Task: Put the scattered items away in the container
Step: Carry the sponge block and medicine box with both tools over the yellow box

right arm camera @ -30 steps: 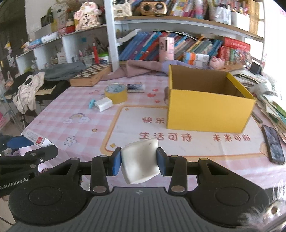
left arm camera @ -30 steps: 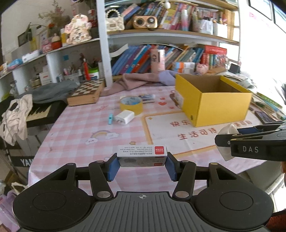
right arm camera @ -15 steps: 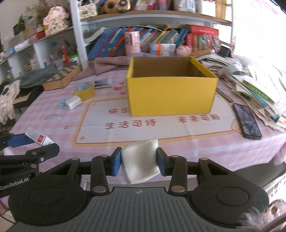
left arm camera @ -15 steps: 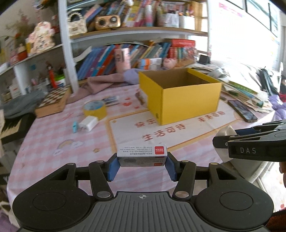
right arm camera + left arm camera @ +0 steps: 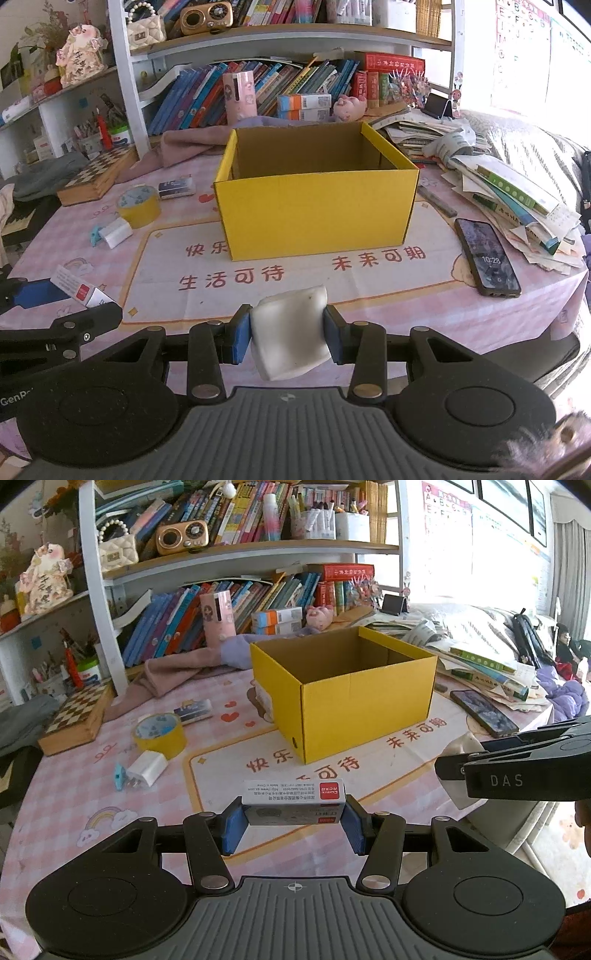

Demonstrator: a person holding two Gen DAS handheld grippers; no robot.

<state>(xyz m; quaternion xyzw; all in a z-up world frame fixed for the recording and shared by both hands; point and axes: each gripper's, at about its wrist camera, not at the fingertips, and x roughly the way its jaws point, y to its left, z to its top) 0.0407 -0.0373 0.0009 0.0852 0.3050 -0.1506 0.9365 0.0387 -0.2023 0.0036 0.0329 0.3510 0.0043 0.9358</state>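
Observation:
My left gripper (image 5: 293, 823) is shut on a small white staples box with a red label (image 5: 293, 799), held above the near edge of the table. My right gripper (image 5: 288, 338) is shut on a white squashy pad (image 5: 290, 332), also near the table's front edge. An open yellow cardboard box (image 5: 314, 214) (image 5: 354, 709) stands empty on the printed mat ahead of both. Left of it lie a yellow tape roll (image 5: 159, 734) (image 5: 139, 206), a white charger plug (image 5: 147, 768) (image 5: 117, 232) and a small dark packet (image 5: 194, 709) (image 5: 176, 187).
A chessboard case (image 5: 75, 716) sits at the far left. A phone (image 5: 487, 258) lies right of the yellow box, beside a heap of books and papers (image 5: 517, 192). A pink cloth (image 5: 177, 668) and bookshelves (image 5: 236, 602) stand behind the box.
Both grippers have swung sideways with their loads still held; the yellow box now sits nearer the centre of each view and looks closer.

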